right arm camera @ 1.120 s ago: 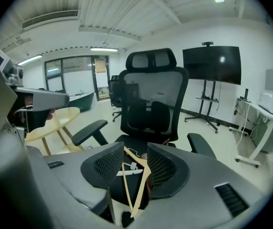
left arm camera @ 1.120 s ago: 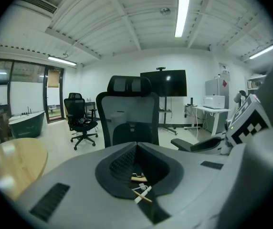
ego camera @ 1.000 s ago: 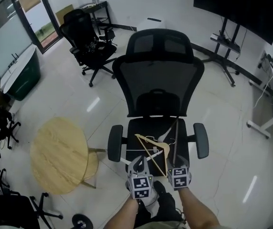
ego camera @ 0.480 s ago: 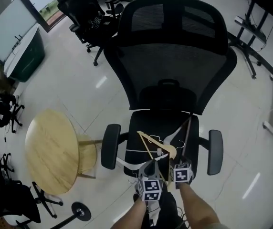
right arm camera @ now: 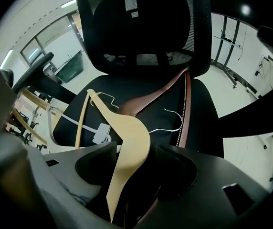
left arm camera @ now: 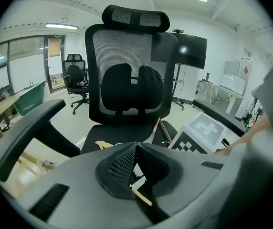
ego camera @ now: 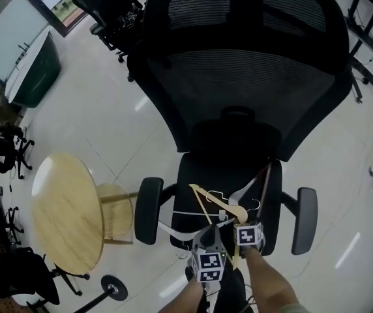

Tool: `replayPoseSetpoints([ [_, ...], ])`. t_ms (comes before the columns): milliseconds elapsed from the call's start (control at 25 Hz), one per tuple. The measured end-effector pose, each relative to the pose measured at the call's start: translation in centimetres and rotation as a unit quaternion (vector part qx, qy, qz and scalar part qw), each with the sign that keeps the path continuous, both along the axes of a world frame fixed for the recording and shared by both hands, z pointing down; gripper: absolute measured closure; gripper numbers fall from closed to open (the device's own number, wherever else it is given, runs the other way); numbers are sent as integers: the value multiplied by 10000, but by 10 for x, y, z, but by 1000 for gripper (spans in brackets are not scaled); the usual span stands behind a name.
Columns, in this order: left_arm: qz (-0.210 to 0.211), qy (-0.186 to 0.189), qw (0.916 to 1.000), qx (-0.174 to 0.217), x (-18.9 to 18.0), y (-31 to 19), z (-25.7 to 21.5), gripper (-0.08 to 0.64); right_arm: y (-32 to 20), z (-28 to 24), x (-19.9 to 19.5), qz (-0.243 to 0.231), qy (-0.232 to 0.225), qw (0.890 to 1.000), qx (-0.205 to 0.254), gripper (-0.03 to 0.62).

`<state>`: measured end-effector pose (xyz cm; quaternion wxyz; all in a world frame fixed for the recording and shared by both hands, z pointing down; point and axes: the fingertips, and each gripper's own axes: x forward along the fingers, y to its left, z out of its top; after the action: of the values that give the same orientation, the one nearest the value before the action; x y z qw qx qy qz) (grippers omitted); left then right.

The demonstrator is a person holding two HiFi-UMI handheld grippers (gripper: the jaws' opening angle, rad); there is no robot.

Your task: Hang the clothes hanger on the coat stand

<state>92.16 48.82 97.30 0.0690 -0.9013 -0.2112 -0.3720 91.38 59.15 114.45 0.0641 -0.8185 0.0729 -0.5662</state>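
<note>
We look down on a glossy white tiled floor (ego camera: 134,103) in an office room. A round pale wooden table (ego camera: 62,207) stands at the left, with a dark green bin (ego camera: 36,70) farther off beside a glass wall. A second black office chair (ego camera: 108,5) stands beyond the bin. A large black mesh-backed office chair (ego camera: 238,77) fills the middle.

On its seat we see a pale wooden clothes hanger (ego camera: 216,199) with a broad curved shoulder, a thin lower bar and a metal hook. It lies among other hangers, a dark brown wooden hanger (right arm camera: 151,97) and a thin white hanger (ego camera: 173,227).

The left hand-held gripper (left arm camera: 135,149) is clenched, its tips together, with the pale hanger's thin bar caught in the hollow between its jaws. The right hand-held gripper (right arm camera: 136,151) is opening its jaws. The pale hanger's broad shoulder stands between them, and we see no firm pinch on it.
</note>
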Motion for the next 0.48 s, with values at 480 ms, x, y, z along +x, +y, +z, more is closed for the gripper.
replayPoseSetpoints([
  [480, -77, -17, 9999, 123, 10, -17, 12, 548, -9, 32, 13, -160, -288, 9990, 300, 350],
])
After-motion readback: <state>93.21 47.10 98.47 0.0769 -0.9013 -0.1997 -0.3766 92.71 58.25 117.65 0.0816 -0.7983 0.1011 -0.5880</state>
